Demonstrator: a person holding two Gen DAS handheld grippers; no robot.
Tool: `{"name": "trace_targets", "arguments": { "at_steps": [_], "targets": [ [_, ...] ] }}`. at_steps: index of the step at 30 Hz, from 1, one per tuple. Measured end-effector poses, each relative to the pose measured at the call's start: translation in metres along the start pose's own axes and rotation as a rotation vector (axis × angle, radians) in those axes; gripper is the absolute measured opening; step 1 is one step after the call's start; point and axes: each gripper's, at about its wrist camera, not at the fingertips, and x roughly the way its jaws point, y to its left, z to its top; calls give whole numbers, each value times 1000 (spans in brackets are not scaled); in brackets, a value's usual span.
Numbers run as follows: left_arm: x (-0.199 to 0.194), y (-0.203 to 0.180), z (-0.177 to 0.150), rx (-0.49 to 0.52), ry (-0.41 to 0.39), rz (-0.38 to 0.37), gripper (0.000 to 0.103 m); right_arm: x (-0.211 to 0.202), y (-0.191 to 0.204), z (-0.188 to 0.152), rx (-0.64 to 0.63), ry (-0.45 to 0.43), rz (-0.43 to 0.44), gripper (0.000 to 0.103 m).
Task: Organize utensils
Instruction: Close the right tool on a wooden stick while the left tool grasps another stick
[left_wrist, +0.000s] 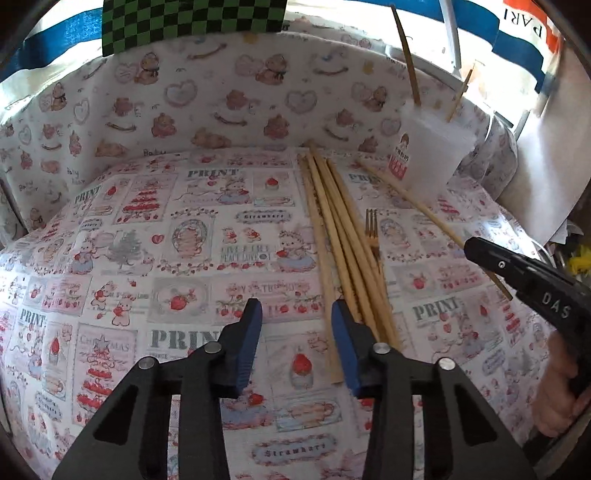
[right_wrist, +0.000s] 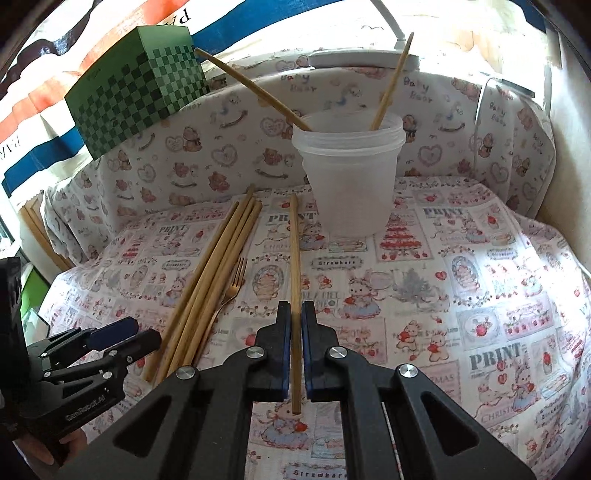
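Observation:
A bundle of wooden chopsticks (left_wrist: 343, 240) (right_wrist: 214, 273) lies on the printed cloth, with a gold fork (left_wrist: 372, 229) (right_wrist: 232, 291) beside it. My left gripper (left_wrist: 295, 314) (right_wrist: 146, 332) is open at the near end of the bundle. The leftmost stick lies between its jaws, close to the right pad, and is not pinched. My right gripper (right_wrist: 294, 314) (left_wrist: 472, 247) is shut on a single chopstick (right_wrist: 294, 258) (left_wrist: 406, 199), which points toward a translucent plastic cup (right_wrist: 351, 177) (left_wrist: 432, 155). Two chopsticks (right_wrist: 391, 81) lean inside the cup.
A green checkered box (right_wrist: 140, 96) (left_wrist: 192, 26) sits at the back above a bear-print cloth wall (left_wrist: 221, 103). The strawberry-print cloth (left_wrist: 147, 258) covers the surface. A hand (left_wrist: 557, 398) holds the right gripper at the lower right of the left wrist view.

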Motion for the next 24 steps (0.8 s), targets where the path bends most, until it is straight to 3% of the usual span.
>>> {"name": "trace_targets", "arguments": {
  "at_steps": [3,11,19,20,22,24],
  "targets": [
    [1,-1,-1,3,11,-29,32,0,2,0,-9,-2,-3,6],
    [5,-23,-5,126,6,78,36,6,4,-1,-17,16,-5,6],
    [6,-21,-4,136,5,117,35,10,2,-2,-11,24,-9,6],
    [5,-21,-4,138,5,116,31,10,2,-2,-14,18,-14,6],
    [4,-19,-4,132,2,112,11,7,2,-2,-16,2,-16,6],
    [4,-15,-4,110,0,101,7,3,2,-1,-15,-18,-7,6]
  ]
}}
